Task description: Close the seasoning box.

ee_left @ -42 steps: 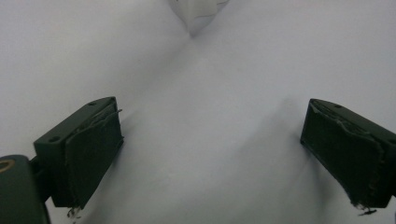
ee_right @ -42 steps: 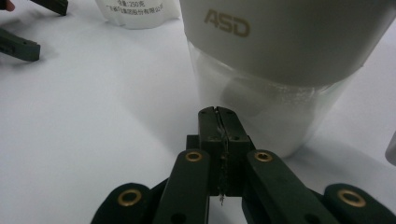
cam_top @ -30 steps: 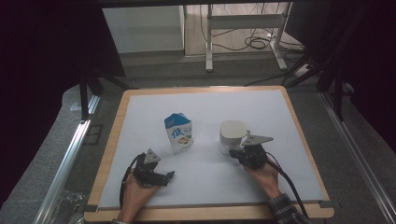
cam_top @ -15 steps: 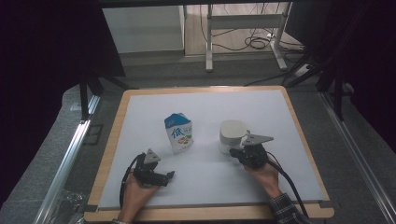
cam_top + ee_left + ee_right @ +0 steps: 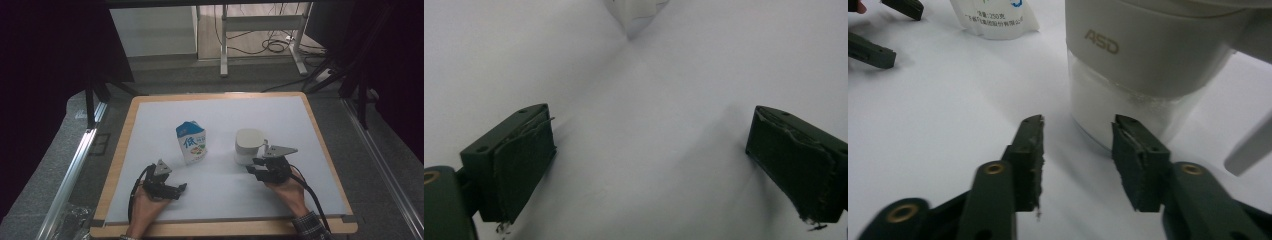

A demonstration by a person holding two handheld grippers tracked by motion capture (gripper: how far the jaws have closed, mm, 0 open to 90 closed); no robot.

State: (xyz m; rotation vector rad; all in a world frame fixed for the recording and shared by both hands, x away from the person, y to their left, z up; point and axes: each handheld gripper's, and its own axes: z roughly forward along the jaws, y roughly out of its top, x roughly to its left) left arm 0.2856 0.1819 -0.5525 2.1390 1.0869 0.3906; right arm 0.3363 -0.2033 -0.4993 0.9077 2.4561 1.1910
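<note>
Currently my right gripper [image 5: 256,169] low at the white cup's [image 5: 248,145] 5 o'clock, jaws partly apart, empty, left gripper [image 5: 176,189] wide apart on bare worktop [image 5: 225,195], milk carton [image 5: 191,142] at cup's 9 o'clock.

A milk carton [image 5: 191,142] stands upright on the white table [image 5: 280,107], wood-edged.

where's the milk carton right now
In the high view the milk carton stands upright near the middle of the white table, left of the white cup and beyond the left tongs, touching neither.
</note>
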